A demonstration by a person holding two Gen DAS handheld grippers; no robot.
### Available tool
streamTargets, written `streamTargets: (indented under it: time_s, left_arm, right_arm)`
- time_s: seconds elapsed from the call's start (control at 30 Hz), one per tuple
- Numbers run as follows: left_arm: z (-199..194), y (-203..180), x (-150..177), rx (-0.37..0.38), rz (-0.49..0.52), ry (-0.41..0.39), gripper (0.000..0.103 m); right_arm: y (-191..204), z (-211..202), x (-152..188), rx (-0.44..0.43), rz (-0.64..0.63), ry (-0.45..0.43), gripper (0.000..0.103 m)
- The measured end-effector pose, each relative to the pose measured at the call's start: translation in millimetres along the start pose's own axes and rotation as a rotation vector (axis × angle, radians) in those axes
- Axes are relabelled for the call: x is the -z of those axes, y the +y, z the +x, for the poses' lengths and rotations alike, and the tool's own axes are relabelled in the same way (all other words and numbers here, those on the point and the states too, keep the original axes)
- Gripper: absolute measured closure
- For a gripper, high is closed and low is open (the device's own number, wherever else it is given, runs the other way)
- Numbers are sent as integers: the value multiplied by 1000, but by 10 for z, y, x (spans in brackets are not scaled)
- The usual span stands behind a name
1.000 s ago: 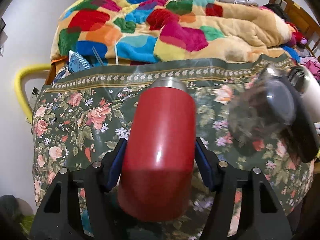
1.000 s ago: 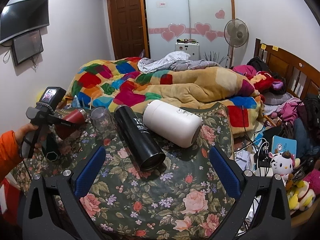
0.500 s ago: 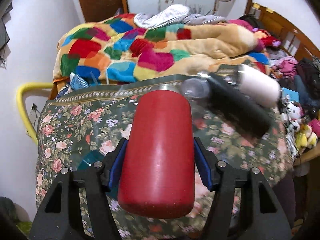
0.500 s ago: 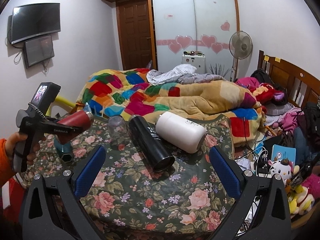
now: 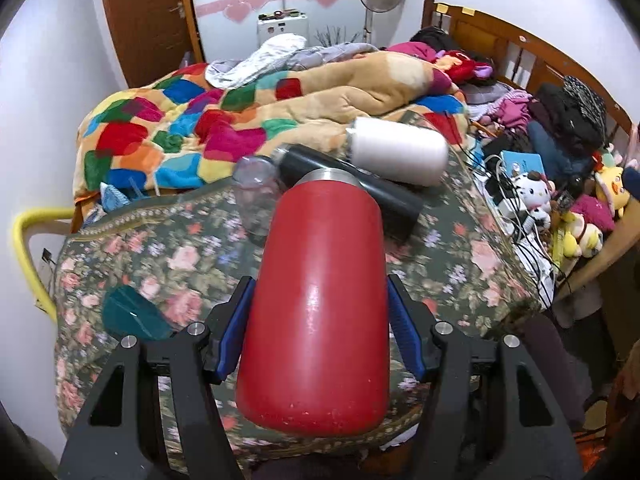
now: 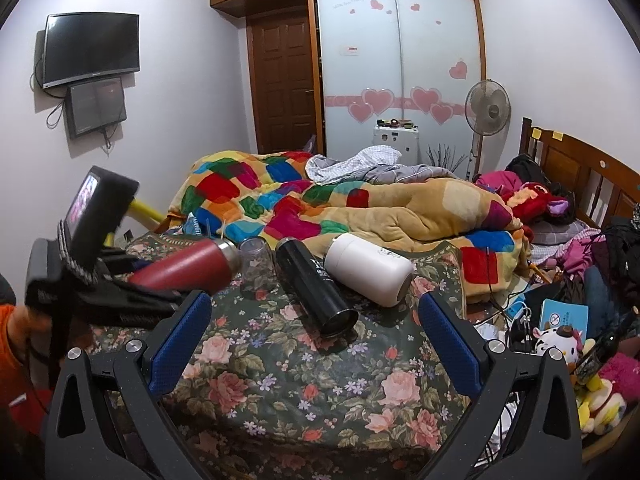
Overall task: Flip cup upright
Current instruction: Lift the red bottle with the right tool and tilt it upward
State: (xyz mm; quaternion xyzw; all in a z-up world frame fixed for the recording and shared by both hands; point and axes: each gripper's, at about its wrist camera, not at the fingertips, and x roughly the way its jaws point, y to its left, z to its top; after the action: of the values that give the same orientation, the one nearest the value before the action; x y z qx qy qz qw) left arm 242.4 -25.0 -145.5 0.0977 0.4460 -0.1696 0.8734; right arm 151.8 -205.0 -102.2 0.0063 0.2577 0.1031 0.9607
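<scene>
Left gripper (image 5: 318, 330) — blue pads (image 5: 236, 336) clamped on both sides of red cup (image 5: 320, 300), held above floral cloth (image 5: 172, 256) and clear of it. Cup tilted, steel neck pointing away and slightly up in the right wrist view (image 6: 188, 268), base nearest the camera.

Right gripper (image 6: 314, 334) — fingers spread wide, nothing between them, hovering over the near part of the cloth (image 6: 304, 392).

Teal piece (image 5: 134, 314) lying on the cloth, left of the held cup.

Clear cup (image 6: 256, 262) standing mouth-down on the cloth, just beyond the red cup's neck.

Black flask (image 6: 316, 286) on its side, open mouth toward the right gripper, just right of the clear cup.

White flask (image 6: 370, 274) on its side, touching the black flask's far end.

Patchwork quilt (image 6: 320, 204) heaped behind the cloth.

Fan (image 6: 486, 112), wardrobe (image 6: 400, 60) and door (image 6: 280, 84) at the far wall.
</scene>
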Motion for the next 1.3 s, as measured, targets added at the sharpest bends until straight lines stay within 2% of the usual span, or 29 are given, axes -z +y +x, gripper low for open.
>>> streamTargets:
  time_s: [0.1,0.23,0.4,0.63,0.8,0.97,1.3]
  left_arm:
    - [140,-141,102,29,-5,21,40]
    - [387,-297,216,20,-17,43,40]
    - [693,-387,371,24,-80,69,40]
    - [978,-508,433,5,-81,90,42]
    - [1034,-538,407,13,-79,88,42]
    - [1157,-524,462,58,-99,141,42]
    - [823,-463,438,86,-77,58,42]
  right_arm:
    - [-16,-24,56,-2,-1,6,0]
    - [-34,-13,128,-3,2,29,0]
    - [-98,22,196,8,3,57,0]
    - [-176,99,259,19,3,97,0]
    - [-194,165,292,28,-3,121,0]
    - [-213,256,320,28,3,149,0]
    - [-237,458,295,-16,52,212,0]
